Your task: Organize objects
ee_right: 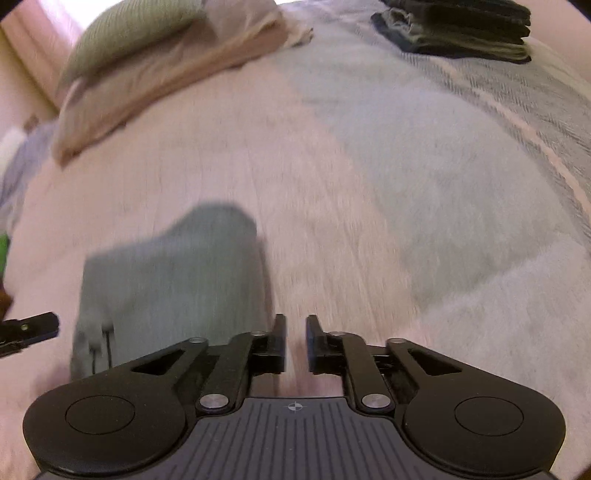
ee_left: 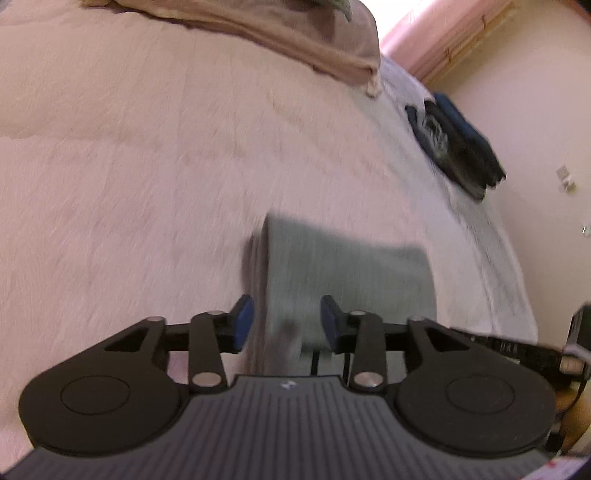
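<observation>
Left wrist view: the left gripper [ee_left: 286, 321], jaws apart, hovers over the folded grey cloth [ee_left: 343, 273]; beside the cloth, the right gripper [ee_right: 295, 343] is slightly parted, empty.

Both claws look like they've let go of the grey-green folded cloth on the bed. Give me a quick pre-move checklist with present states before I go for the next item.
1. Left claw clear of the grey-green folded cloth: ok; jaws stand apart, pads not pressing, though the cloth's edge lies between them.
2. Right claw empty: ok; narrow gap, only the pink blanket behind it.
3. Cloth lying folded on the blanket: ok, though motion blur hides its edges.
4. Cloth's drawstrings tucked in: cannot tell.
5. Dark folded stack tidy at the far side: ok.
6. Beige folded bedding undisturbed: cannot tell.
</observation>
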A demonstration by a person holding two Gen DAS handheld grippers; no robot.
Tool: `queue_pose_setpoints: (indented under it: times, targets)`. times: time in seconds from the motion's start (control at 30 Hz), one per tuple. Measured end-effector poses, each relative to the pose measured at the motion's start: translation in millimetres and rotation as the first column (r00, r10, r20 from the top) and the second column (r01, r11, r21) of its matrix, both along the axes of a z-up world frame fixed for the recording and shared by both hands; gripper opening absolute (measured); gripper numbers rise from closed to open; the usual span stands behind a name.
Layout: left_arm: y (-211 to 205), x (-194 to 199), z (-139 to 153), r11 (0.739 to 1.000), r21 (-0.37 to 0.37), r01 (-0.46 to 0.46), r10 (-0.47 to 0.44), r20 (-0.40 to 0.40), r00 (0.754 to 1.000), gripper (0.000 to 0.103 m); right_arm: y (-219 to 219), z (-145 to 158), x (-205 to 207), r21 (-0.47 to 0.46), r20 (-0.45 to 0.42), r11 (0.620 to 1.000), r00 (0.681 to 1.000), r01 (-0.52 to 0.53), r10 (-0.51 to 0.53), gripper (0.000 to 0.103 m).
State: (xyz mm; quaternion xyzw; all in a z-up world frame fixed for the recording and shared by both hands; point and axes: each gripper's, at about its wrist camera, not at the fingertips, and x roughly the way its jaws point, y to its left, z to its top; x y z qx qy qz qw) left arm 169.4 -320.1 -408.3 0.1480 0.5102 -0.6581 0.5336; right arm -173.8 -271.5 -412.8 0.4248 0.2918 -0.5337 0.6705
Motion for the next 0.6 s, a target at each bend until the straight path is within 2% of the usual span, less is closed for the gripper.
queue_pose_setpoints:
  times: [0.03, 0.13, 0.2, 0.23, 0.27, 0.3, 0.37, 0.47, 0.53, 0.6]
  targets:
    - [-12, 0, -4, 1.0, -0.006, -0.015, 0.015, -0.011, 1.0, 0.053, -6, 1, 1, -0.016, 0.016, 1.0, 1.0, 0.003, -0.003, 0.018]
    - [-38, -5, -18, 0.999, 0.008, -0.052, 0.052, -0.038, 0.998, 0.053, -15, -1, 9, -0.071, 0.063, 0.997, 0.998, -0.006, 0.011, 0.02]
    - [-46, -9, -25, 0.999, 0.019, -0.044, 0.045, -0.073, 0.996, 0.039, -17, -4, 18, -0.11, 0.025, 0.994, 1.0, -0.012, 0.015, 0.02]
    - [-47, -13, -26, 0.999, 0.012, -0.034, 0.035, -0.065, 0.997, 0.028, -17, -8, 21, -0.118, -0.001, 0.993, 1.0, -0.02, 0.02, 0.02]
    - [-46, -16, -26, 1.0, 0.001, -0.031, 0.031, -0.034, 0.999, 0.012, -18, -11, 23, -0.119, -0.019, 0.993, 1.0, -0.027, 0.024, 0.02]
    - [-47, -20, -27, 1.0, -0.008, -0.027, 0.027, 0.0, 1.0, 0.004, -19, -15, 25, -0.119, -0.016, 0.993, 1.0, -0.028, 0.026, 0.02]
    - [-45, -23, -26, 0.999, -0.02, -0.049, 0.05, 0.063, 0.997, 0.003, -19, -16, 25, -0.118, 0.001, 0.992, 0.999, -0.036, 0.036, 0.02]
    - [-42, -36, -26, 0.998, -0.051, -0.024, 0.033, 0.188, 0.982, 0.004, -20, -21, 34, -0.131, -0.067, 0.985, 0.993, -0.108, 0.1, 0.02]
    - [-42, -43, -37, 0.999, -0.037, 0.008, 0.001, 0.24, 0.971, 0.005, -23, -33, 38, -0.13, -0.097, 0.981, 0.987, -0.144, 0.132, 0.02]
    - [-47, -46, -47, 1.0, -0.01, 0.014, -0.011, 0.257, 0.966, 0.005, -29, -35, 38, -0.114, -0.102, 0.981, 0.984, -0.16, 0.148, 0.02]
